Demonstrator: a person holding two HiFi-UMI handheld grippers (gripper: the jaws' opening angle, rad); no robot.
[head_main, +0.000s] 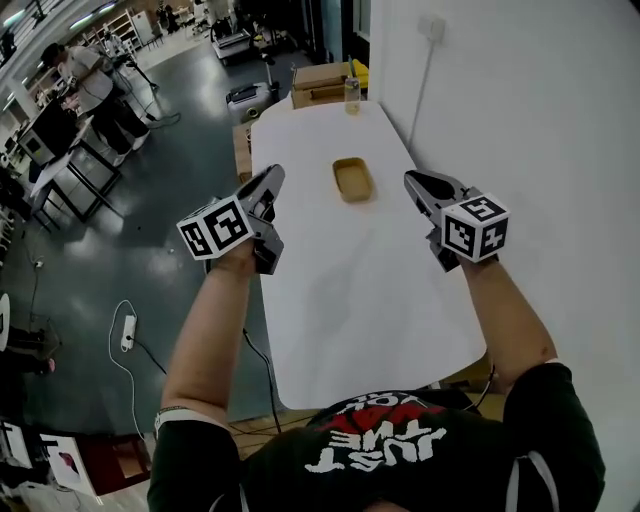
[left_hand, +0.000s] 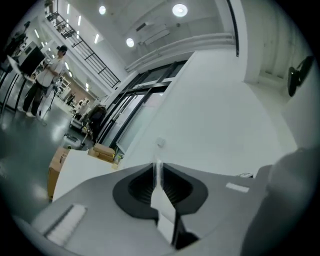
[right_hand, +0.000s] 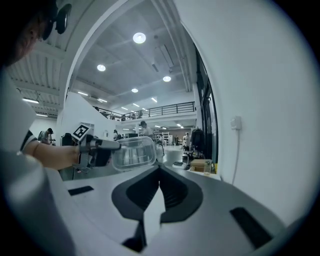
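My left gripper (head_main: 272, 183) is held above the left edge of the white table (head_main: 350, 300). It is shut on a clear plastic lid (right_hand: 132, 152), which the right gripper view shows sticking out from the left gripper (right_hand: 111, 146). In the left gripper view the lid (left_hand: 158, 172) is a thin clear strip, edge-on between the closed jaws. My right gripper (head_main: 414, 182) hangs over the table's right side, shut with nothing in it. A shallow tan tray (head_main: 352, 180) lies on the table ahead, between the two grippers.
A small bottle (head_main: 352, 95) stands at the table's far end, with cardboard boxes (head_main: 320, 82) behind it. A white wall (head_main: 540, 120) runs along the right. Left of the table is dark floor with cables, a power strip (head_main: 127, 331), and a person at desks (head_main: 90, 85).
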